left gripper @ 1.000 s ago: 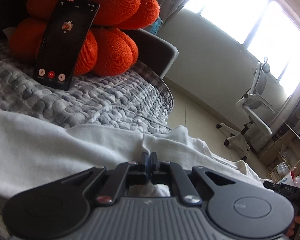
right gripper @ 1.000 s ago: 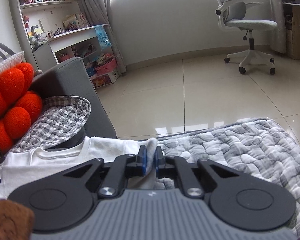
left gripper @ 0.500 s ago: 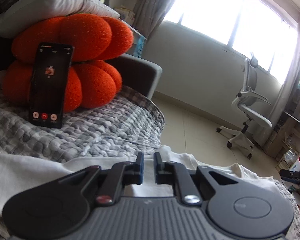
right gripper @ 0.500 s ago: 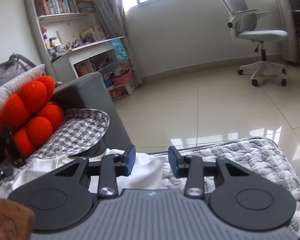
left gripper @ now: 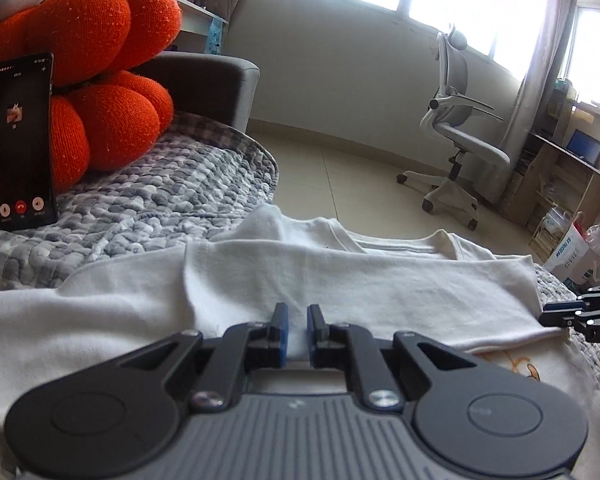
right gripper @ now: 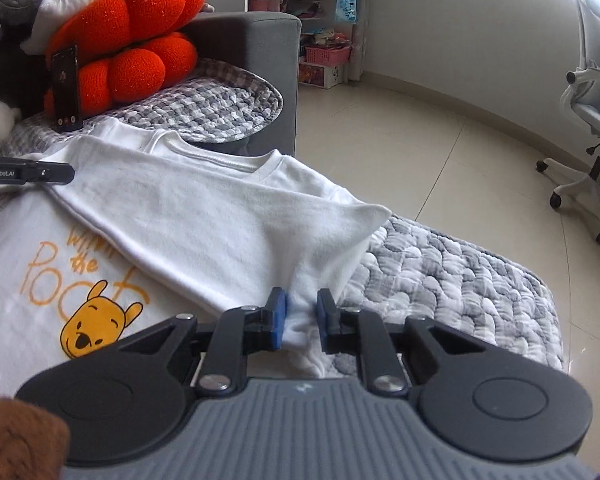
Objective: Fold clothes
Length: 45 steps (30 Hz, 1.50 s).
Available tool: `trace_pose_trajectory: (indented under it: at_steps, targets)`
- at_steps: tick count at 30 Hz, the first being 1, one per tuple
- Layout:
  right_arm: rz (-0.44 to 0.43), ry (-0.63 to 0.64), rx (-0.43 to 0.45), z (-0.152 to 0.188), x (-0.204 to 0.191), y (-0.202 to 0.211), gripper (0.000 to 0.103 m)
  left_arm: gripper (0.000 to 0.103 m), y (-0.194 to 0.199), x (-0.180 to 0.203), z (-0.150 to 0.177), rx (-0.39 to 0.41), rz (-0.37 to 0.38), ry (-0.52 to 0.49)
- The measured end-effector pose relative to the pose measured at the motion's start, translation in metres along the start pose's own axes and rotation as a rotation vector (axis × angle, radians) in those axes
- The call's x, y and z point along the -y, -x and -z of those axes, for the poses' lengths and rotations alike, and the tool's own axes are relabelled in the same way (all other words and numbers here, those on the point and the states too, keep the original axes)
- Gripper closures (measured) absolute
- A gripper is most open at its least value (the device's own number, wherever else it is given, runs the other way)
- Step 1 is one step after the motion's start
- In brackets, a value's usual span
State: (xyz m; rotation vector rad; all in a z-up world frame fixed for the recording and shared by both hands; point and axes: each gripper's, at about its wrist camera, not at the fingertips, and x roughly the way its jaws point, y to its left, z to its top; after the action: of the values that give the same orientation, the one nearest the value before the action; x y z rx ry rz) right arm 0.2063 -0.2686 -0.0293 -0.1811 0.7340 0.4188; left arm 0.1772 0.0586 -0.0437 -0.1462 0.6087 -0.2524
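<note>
With both the left gripper [left gripper: 297, 330] and right gripper [right gripper: 302, 322] released, jaws just closing, any snag could undo the white T-shirt's [right gripper: 204, 216] fold.

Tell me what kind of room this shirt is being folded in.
Most likely a home living room or study. A grey sofa carries a quilted grey blanket and an orange knitted cushion, a white office chair stands on the tiled floor, and shelves against the wall hold toys and boxes.
</note>
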Motion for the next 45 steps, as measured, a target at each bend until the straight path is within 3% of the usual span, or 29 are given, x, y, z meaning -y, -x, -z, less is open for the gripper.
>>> trace_pose_trajectory:
  at_steps: [3, 7, 14, 20, 26, 35, 45]
  targets:
    - [-0.043, -0.041, -0.005, 0.003, 0.006, 0.006, 0.082, 0.093, 0.004, 0.008, -0.003, -0.012, 0.001, -0.04]
    - [-0.081, -0.078, 0.044, 0.001, 0.01, 0.019, 0.081, 0.093, 0.01, 0.027, -0.01, -0.026, 0.059, -0.089]
    - [-0.094, -0.138, 0.145, -0.005, 0.012, 0.017, 0.082, 0.092, -0.009, 0.094, -0.013, -0.064, 0.258, -0.177]
    - [-0.071, -0.158, 0.171, -0.007, 0.017, 0.013, 0.094, 0.092, -0.038, 0.158, -0.001, -0.102, 0.451, -0.233]
    - [-0.109, -0.195, 0.156, -0.008, 0.025, 0.006, 0.1, 0.092, -0.06, 0.182, 0.011, -0.121, 0.544, -0.225]
    - [-0.018, -0.167, 0.108, -0.013, 0.021, -0.02, 0.103, 0.092, -0.071, 0.194, 0.022, -0.151, 0.563, -0.275]
    - [0.052, -0.171, 0.147, -0.019, 0.026, -0.043, 0.103, 0.092, -0.076, 0.19, 0.017, -0.161, 0.578, -0.247]
